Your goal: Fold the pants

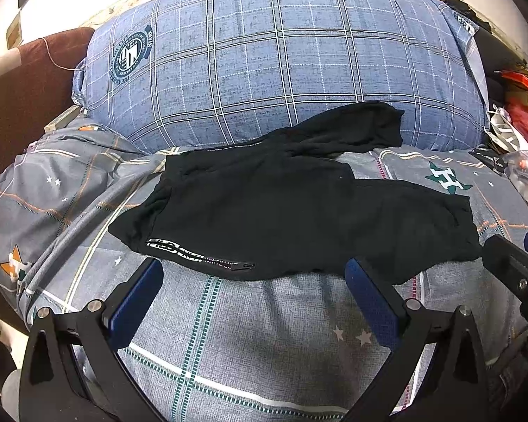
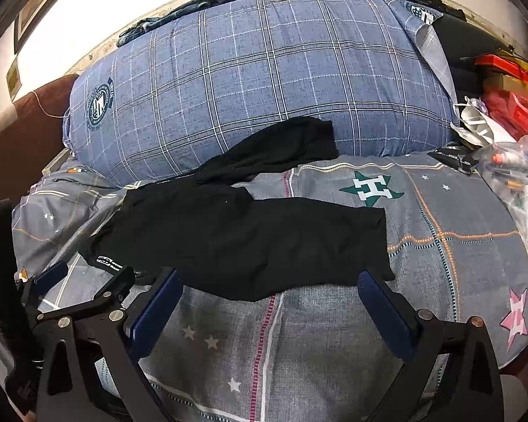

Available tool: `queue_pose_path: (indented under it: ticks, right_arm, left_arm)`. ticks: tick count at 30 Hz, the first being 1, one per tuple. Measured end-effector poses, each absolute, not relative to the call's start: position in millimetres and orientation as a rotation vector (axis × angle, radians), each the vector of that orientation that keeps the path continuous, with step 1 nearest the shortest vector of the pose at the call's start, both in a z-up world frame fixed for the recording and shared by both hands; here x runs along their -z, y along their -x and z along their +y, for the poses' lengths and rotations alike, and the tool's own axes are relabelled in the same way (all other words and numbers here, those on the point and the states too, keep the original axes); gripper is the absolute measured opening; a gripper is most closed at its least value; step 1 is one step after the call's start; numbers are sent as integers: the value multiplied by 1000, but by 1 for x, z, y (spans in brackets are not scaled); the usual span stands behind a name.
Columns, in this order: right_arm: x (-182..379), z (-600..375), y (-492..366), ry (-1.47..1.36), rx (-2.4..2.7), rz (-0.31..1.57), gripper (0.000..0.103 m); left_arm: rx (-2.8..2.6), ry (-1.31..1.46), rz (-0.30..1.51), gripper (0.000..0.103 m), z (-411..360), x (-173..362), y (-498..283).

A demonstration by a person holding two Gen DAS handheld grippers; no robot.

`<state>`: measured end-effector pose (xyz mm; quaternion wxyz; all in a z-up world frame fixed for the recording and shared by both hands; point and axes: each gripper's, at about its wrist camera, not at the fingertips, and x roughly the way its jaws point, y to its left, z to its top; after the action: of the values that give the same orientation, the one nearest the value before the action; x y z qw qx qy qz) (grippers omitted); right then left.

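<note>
On the bed (image 1: 250, 344), black pants (image 1: 264, 211) lie spread with one leg up against the blue pillow (image 1: 264, 70), and both grippers, left (image 1: 253, 281) and right (image 2: 267, 290), jaws released, should probably pinch the near hem evenly.

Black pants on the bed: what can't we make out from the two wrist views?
- Black fabric pants: creases and seams lost in dark cloth, both views.
- White printed logo by the zip: too small to read; in the right wrist view the left tool partly covers it.
- Far leg: lies up against the blue plaid pillow; its underside is hidden.
- Clear plastic bag clutter: cut off by the right edge.
</note>
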<state>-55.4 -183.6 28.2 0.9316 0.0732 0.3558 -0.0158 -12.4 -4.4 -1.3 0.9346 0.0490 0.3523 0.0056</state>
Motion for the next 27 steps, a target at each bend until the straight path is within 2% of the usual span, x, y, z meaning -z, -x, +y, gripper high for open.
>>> queue_pose_path:
  ticks: [27]
  right_arm:
    - [-27,-185,55,-154,33,731,100]
  left_arm:
    - [-11,-100,726,103,-2,2,12]
